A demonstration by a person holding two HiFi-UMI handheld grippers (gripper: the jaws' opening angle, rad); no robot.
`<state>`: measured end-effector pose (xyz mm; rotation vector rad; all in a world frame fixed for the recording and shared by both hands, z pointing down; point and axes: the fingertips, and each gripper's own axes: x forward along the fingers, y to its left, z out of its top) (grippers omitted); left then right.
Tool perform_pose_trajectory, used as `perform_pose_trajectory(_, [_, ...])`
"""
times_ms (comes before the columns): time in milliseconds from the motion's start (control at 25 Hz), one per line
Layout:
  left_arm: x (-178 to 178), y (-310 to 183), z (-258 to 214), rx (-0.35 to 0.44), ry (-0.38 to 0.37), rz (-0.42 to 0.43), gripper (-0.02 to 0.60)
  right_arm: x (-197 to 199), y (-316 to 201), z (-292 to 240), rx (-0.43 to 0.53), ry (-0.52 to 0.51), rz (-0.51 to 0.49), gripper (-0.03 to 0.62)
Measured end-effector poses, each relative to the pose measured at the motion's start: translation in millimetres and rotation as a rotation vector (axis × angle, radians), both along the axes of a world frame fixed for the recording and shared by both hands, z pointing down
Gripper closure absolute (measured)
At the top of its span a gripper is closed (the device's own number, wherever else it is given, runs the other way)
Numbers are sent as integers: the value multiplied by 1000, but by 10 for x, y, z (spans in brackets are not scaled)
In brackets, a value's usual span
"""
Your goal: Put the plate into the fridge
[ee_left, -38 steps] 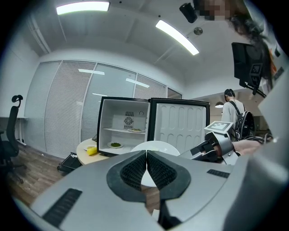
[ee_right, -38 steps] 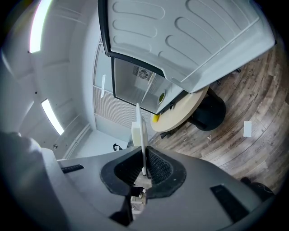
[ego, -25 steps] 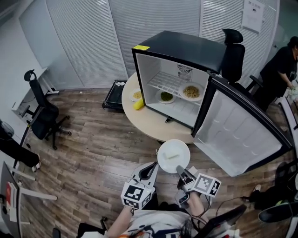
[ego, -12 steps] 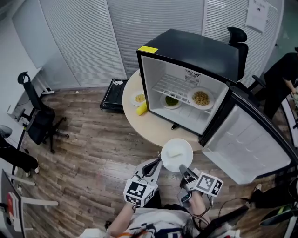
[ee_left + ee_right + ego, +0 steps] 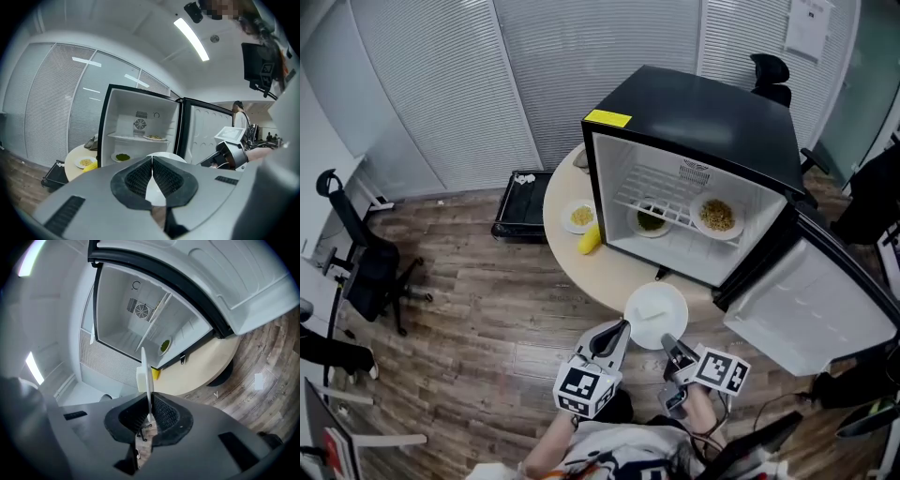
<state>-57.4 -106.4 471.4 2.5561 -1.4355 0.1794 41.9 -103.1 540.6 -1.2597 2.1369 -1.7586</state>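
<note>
A white plate [image 5: 655, 315] with a pale block [image 5: 648, 313] on it hangs level over the near edge of the round table [image 5: 619, 272]. My right gripper [image 5: 669, 343] is shut on the plate's near rim; in the right gripper view the plate [image 5: 146, 369] runs edge-on out of the right gripper [image 5: 149, 416]. My left gripper [image 5: 622, 328] is shut, its tips at the plate's left rim; whether they touch it I cannot tell. In the left gripper view the plate [image 5: 163, 155] shows just behind the left gripper [image 5: 152, 160]. The black fridge [image 5: 694, 103] stands open ahead.
Inside the fridge a plate of yellowish food [image 5: 716, 216] sits on the wire shelf and a plate of green food [image 5: 652, 220] below it. Its door [image 5: 806, 305] swings out to the right. On the table lie another plate [image 5: 581, 216] and a yellow item [image 5: 589, 239]. Office chair [image 5: 366, 272] at left.
The plate and both grippers have come closer to the table and fridge; the plate now overlaps the table's near edge. Both grippers look unchanged.
</note>
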Motion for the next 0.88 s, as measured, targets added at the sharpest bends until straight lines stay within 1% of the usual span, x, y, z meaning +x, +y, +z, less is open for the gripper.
perform_pose_trajectory(120, [-115, -123, 2, 2, 9, 15, 568, -153, -99, -10, -3, -15, 8, 569])
perform_pose_trajectory(320, [-268, -328, -18, 11, 24, 40, 568, -350, -288, -33, -3, -5, 20, 569])
perform_pose_trajectory(520, [-381, -478, -37, 19, 29, 73, 568, -555, -423, -106, 17, -13, 24, 568])
perform_pose_trajectory(680, [-434, -554, -32, 23, 32, 99, 568, -628, -478, -96, 19, -12, 46, 569])
perform_pose_trajectory(880, [-505, -600, 0, 12, 44, 100, 568, -581, -484, -79, 18, 11, 80, 569])
